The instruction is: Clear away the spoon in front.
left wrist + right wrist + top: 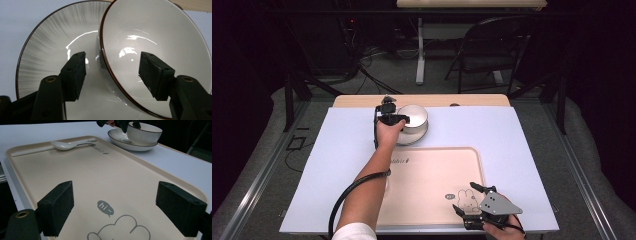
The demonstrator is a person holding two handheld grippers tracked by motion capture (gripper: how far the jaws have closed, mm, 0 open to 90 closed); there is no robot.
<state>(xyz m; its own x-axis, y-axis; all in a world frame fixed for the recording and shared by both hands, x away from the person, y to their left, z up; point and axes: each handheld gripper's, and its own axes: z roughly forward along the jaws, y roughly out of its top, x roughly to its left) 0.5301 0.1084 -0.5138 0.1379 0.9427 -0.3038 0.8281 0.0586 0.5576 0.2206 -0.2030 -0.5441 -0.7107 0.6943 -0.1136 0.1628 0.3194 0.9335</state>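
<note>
A white bowl (417,117) with a dark rim stands in a ribbed white plate (414,138) at the back of the table. My left gripper (394,119) is at the bowl's left side. In the left gripper view my left gripper (112,57) straddles the rim of the bowl (150,32): one pad hangs inside it, the other outside over the plate (45,50), both pads clear of the wall. My right gripper (464,196) hovers open over the front right corner of the beige tray (427,175); my right gripper (116,195) has nothing between its pads.
A white spoon (66,145) and a long pale stick (32,151) lie at the tray's (100,175) far end, near the bowl (143,135). The tray sits on a pale mat (522,150). A folding chair (492,45) stands behind the table.
</note>
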